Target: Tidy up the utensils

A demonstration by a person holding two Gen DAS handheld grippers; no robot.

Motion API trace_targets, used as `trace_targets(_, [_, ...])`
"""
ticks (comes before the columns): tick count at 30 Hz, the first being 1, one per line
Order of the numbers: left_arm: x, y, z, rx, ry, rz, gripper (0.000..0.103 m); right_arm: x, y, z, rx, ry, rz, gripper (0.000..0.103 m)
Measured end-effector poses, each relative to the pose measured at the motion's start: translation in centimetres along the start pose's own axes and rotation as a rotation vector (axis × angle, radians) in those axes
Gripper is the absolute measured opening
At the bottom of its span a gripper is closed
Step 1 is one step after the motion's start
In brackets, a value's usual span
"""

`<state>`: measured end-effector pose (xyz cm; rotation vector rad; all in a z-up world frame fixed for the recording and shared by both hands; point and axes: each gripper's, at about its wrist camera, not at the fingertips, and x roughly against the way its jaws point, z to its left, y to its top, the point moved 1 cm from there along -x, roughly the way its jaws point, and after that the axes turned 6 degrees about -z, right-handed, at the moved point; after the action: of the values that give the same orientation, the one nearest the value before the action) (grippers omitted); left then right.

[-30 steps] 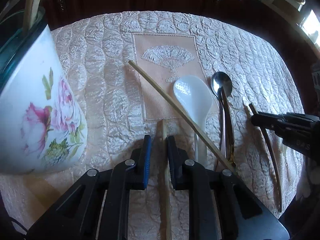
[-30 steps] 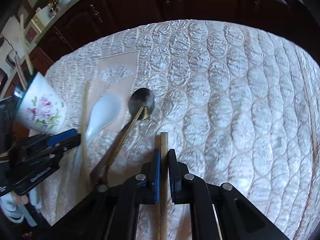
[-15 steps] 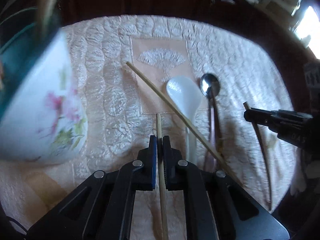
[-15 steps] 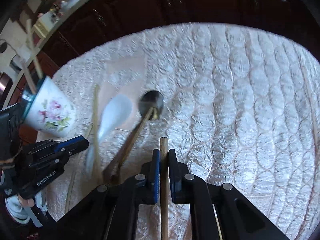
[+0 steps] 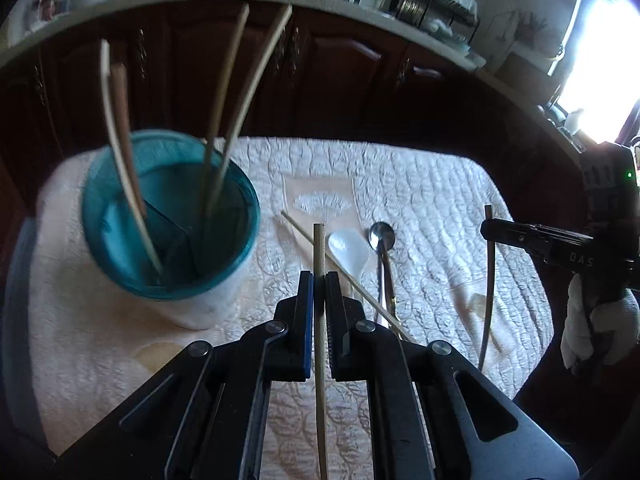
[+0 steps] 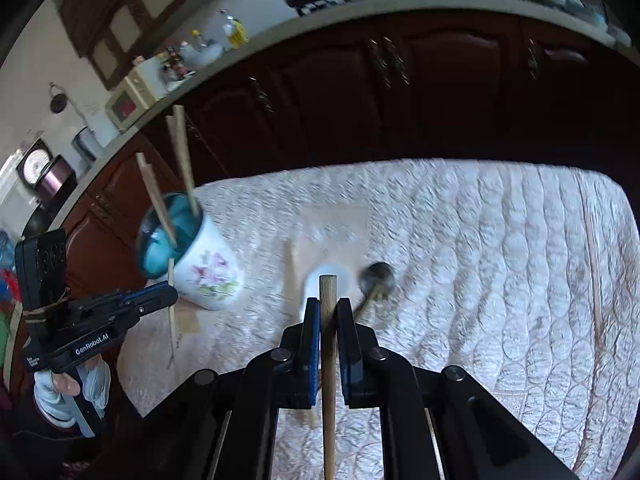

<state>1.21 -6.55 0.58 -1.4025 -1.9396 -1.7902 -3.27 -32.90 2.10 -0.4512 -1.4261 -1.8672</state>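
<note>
We've got left gripper (image 5: 319,280) pinching a pale chopstick (image 5: 320,344), right gripper (image 6: 329,320) pinching a brown one (image 6: 329,380); holder cup (image 5: 170,216) sits ahead-left, nearer our left hand; sticks point forward.

I read daylight entering from a blown-out window (image 5: 608,60) at the upper right of the left wrist view, causing glare there. The dark cabinets (image 5: 340,72) stay underexposed. Fisheye distortion bends the countertop (image 6: 360,12) and vignettes the corners. I note motion blur on the holder (image 6: 188,252) and tablecloth (image 6: 500,240) in the right wrist view.
</note>
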Motion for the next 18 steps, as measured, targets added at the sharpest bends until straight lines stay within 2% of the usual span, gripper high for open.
trace_targets(6, [3.6, 0.2, 0.6, -0.005, -0.004, -0.054, 0.004, 2.3, 0.7, 3.4, 0.056, 0.032, -0.046, 0.007])
trace_targets(12, [5.0, 0.2, 0.9, 0.003, 0.012, -0.084, 0.004, 2.5, 1.2, 5.3, 0.077, 0.043, -0.065, 0.007])
trace_targets(15, [4.7, -0.1, 1.4, 0.022, 0.014, -0.069, 0.004, 1.9, 1.0, 5.5, 0.071, 0.041, -0.058, 0.007])
trace_targets(18, [2.8, -0.9, 1.3, 0.047, 0.005, -0.017, 0.004, 1.8, 0.6, 5.6, 0.069, 0.039, -0.056, 0.007])
